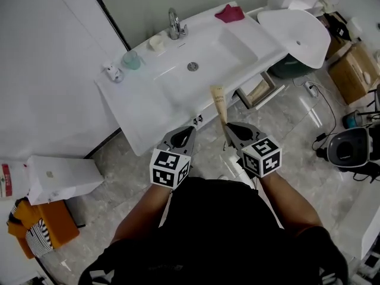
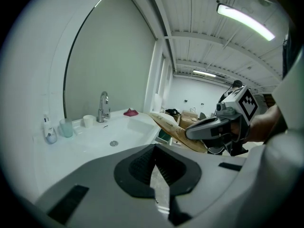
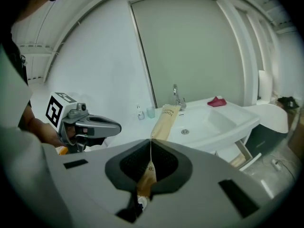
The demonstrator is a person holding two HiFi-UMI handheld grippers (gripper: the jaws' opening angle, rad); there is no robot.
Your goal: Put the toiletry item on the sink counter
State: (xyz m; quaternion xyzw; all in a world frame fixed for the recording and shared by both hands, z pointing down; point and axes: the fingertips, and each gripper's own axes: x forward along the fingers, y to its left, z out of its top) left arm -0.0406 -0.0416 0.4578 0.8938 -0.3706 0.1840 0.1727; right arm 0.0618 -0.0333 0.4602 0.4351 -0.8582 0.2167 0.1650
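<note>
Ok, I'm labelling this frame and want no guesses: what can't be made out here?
Print on the tan packet: too small to read, head view and right gripper view.
Packet's contents: hidden by its opaque wrapper, all views.
Label on the small bottle: too small, head view.
Pink item near the tap: too small to identify.

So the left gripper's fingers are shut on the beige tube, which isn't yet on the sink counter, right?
Wrong side: it is the right gripper whose fingers are shut on the beige tube, as the right gripper view shows. The tube isn't yet on the sink counter.
</note>
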